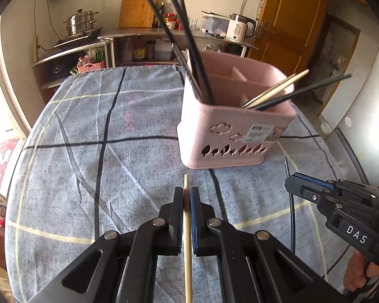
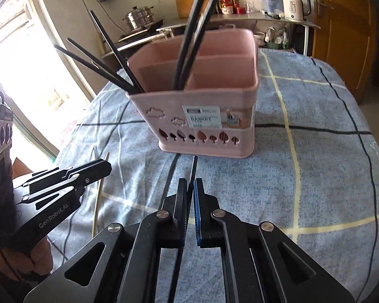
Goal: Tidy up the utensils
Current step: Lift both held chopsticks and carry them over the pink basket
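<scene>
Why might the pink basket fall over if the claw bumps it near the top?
The pink basket looks like thin plastic, so it is probably light and easy to shove. It stands rather tall, and the long black chopsticks lean out well above its rim, which could make it tippy. On the soft tablecloth it may catch rather than slide.

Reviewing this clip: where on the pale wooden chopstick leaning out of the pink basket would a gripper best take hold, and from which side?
Grip the wooden chopstick on its free upper half, coming from the basket's right, outside the rim; it leans out over that edge, beside a black chopstick.
</scene>
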Motion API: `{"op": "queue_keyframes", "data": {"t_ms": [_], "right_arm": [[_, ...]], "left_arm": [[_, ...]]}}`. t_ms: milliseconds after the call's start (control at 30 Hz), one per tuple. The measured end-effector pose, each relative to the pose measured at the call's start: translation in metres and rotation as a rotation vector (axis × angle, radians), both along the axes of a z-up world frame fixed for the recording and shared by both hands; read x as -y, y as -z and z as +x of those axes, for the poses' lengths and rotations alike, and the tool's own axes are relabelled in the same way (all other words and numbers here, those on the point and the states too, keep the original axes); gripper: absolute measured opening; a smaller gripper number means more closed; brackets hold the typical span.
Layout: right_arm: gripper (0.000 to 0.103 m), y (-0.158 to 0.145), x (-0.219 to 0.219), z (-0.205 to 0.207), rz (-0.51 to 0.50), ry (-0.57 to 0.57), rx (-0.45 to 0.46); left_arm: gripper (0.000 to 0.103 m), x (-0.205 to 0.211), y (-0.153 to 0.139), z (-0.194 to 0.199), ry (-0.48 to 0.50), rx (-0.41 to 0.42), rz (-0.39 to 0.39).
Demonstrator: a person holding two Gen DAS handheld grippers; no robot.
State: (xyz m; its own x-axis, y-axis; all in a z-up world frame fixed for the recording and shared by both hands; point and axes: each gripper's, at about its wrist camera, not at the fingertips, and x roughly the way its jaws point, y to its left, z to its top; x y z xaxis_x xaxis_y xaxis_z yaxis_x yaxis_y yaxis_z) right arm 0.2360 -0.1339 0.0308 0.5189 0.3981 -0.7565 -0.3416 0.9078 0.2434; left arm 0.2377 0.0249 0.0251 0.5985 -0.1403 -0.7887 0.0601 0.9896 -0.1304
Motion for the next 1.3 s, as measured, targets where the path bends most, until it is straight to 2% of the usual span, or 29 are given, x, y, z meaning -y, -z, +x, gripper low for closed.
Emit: {"op": "queue_keyframes", "data": {"t_ms": [233, 433, 800, 867, 1000, 1300], "right_arm": [[0.004, -0.062, 0.011, -0.011, 0.056, 0.005, 0.157], [0.004, -0.091, 0.024, -0.022, 0.077, 0.015, 0.255], [0.004, -0.090, 0.036, -0.069, 0.067, -0.007, 0.287], [0.004, -0.089, 0.040, -0.076, 0.067, -0.002, 0.281], [0.004, -0.084, 0.050, -0.090, 0.071, 0.012, 0.260], [0.004, -0.068, 0.063, -0.114, 0.074, 0.019, 0.190]], "left_arm": [[0.004, 0.007, -0.067, -0.012, 0.024, 0.146, -0.011], [0.004, 0.013, -0.099, -0.015, 0.043, 0.232, 0.000], [0.005, 0.015, -0.081, -0.052, 0.046, 0.215, -0.012], [0.004, 0.014, -0.081, -0.060, 0.044, 0.214, -0.031], [0.005, 0.017, -0.081, -0.081, 0.037, 0.221, -0.009], [0.005, 0.021, -0.076, -0.121, 0.016, 0.207, -0.038]]}}
